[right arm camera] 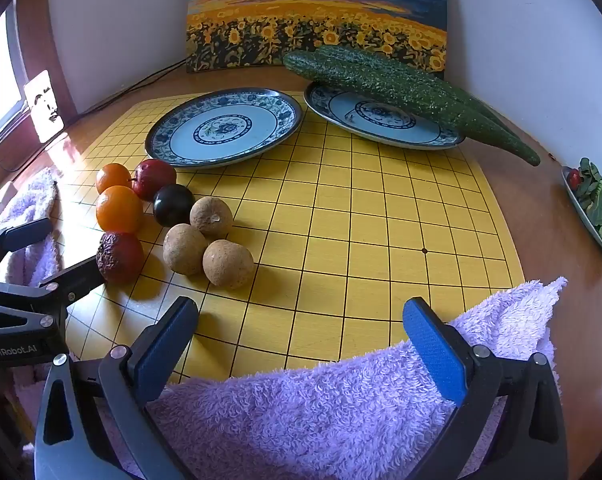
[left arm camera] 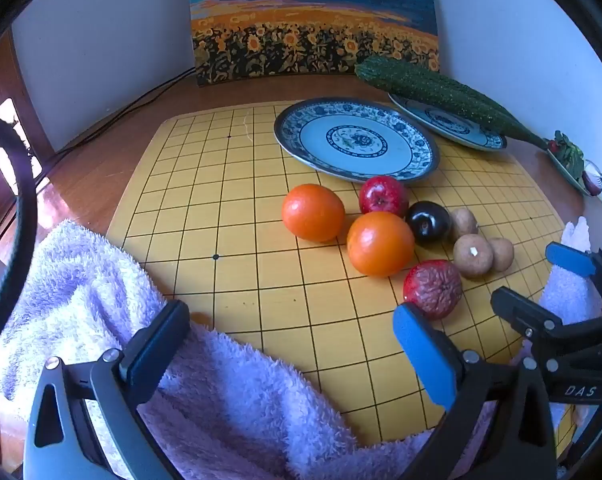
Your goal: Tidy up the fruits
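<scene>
On the yellow grid board (right arm camera: 361, 220) lies a cluster of fruit: two oranges (left arm camera: 313, 212) (left arm camera: 380, 243), a red apple (left arm camera: 379, 196), a dark plum (left arm camera: 428, 222), a wrinkled red fruit (left arm camera: 433, 288) and three brown round fruits (right arm camera: 211, 216). Behind them sits an empty blue-patterned plate (left arm camera: 357, 144). A second plate (right arm camera: 381, 120) carries two bumpy cucumbers (right arm camera: 381, 80). My left gripper (left arm camera: 291, 340) is open over the board's near edge and holds nothing. My right gripper (right arm camera: 299, 340) is open too, to the right of the fruit, also with nothing in it.
A fluffy purple towel (left arm camera: 221, 400) lies along the board's near edge under both grippers. A sunflower painting (right arm camera: 317, 20) leans on the back wall. A small dish of greens (right arm camera: 593, 200) sits at the far right. Cables (left arm camera: 141, 96) run along the table at back left.
</scene>
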`<state>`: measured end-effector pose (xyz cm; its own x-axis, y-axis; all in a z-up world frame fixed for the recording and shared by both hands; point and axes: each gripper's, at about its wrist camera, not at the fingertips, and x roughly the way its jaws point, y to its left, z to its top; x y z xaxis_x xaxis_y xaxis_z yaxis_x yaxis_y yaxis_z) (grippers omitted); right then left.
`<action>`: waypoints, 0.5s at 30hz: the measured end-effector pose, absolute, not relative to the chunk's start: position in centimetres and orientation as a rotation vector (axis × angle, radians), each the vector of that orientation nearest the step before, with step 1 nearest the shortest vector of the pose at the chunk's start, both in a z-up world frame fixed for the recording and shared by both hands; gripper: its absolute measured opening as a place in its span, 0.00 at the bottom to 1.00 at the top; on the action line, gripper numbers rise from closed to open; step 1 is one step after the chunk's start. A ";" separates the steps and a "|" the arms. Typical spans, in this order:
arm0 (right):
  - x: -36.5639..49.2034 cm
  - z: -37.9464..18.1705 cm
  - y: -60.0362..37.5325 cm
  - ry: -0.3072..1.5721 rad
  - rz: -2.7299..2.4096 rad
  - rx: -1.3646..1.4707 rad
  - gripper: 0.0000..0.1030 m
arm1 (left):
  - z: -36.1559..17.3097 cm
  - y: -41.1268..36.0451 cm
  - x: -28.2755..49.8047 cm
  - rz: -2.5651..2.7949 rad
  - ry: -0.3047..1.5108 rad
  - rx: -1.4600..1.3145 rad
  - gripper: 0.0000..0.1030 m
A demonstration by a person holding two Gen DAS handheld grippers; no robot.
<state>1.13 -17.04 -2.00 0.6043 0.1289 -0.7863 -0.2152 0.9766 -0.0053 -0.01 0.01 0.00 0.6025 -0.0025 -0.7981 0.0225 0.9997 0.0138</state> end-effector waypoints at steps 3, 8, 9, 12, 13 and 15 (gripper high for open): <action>1.1 -2.0 -17.0 0.900 0.202 -0.102 1.00 | 0.0 0.0 0.0 -0.015 0.924 0.024 1.00; 1.1 -2.0 -17.1 0.897 0.205 -0.102 1.00 | 0.0 0.0 0.0 -0.012 0.922 0.022 1.00; 1.1 -2.0 -17.0 0.901 0.202 -0.103 1.00 | 0.0 0.0 0.1 -0.010 0.923 0.020 1.00; 1.1 -2.0 -17.0 0.899 0.201 -0.102 1.00 | 0.1 0.0 0.4 -0.006 0.925 0.019 1.00; 1.1 -2.0 -17.0 0.899 0.201 -0.102 1.00 | 0.1 0.0 0.4 -0.006 0.924 0.019 1.00; 1.0 -2.0 -17.0 0.898 0.201 -0.102 1.00 | 0.1 -0.1 0.4 -0.006 0.925 0.021 1.00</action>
